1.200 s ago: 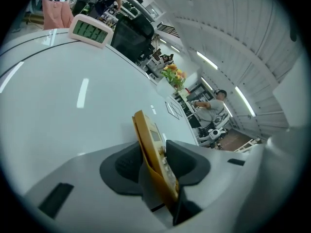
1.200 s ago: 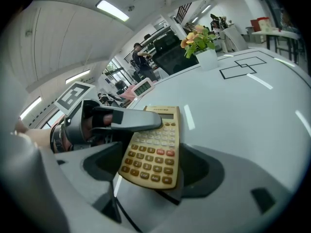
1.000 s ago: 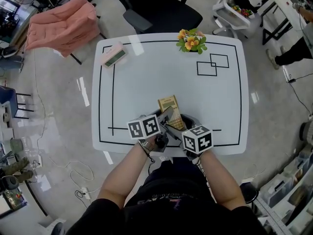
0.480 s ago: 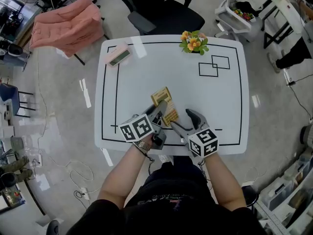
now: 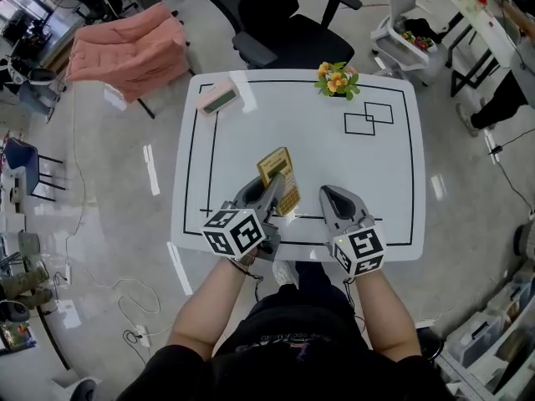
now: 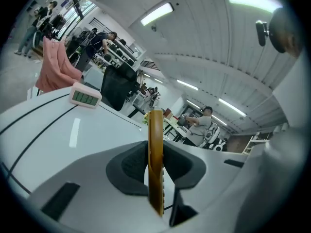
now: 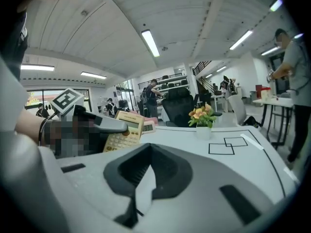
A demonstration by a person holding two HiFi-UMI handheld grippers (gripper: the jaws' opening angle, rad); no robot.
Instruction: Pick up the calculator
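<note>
The tan calculator (image 5: pixel 280 180) hangs above the white table (image 5: pixel 384 199), tilted, near the front edge. My left gripper (image 5: pixel 271 194) is shut on its lower end. In the left gripper view the calculator (image 6: pixel 155 144) shows edge-on, pinched between the two dark pads (image 6: pixel 130 165). My right gripper (image 5: pixel 333 195) hovers just to the right of the calculator, apart from it. Its jaws are shut with nothing between them, as the right gripper view shows at my right gripper (image 7: pixel 145 174). That same view catches the calculator (image 7: pixel 123 130) at the left, its keys facing me.
A pink desk clock (image 5: pixel 219 98) sits at the table's far left corner. A small flower pot (image 5: pixel 337 79) stands at the far edge, with two overlapping black squares (image 5: pixel 368 117) marked beside it. A black office chair (image 5: pixel 284 23) and a pink-draped seat (image 5: pixel 129 48) stand beyond the table.
Both grippers have risen. The calculator has come up off the table in my left gripper. My right gripper has drawn away from it to the right and gone from open to shut.
</note>
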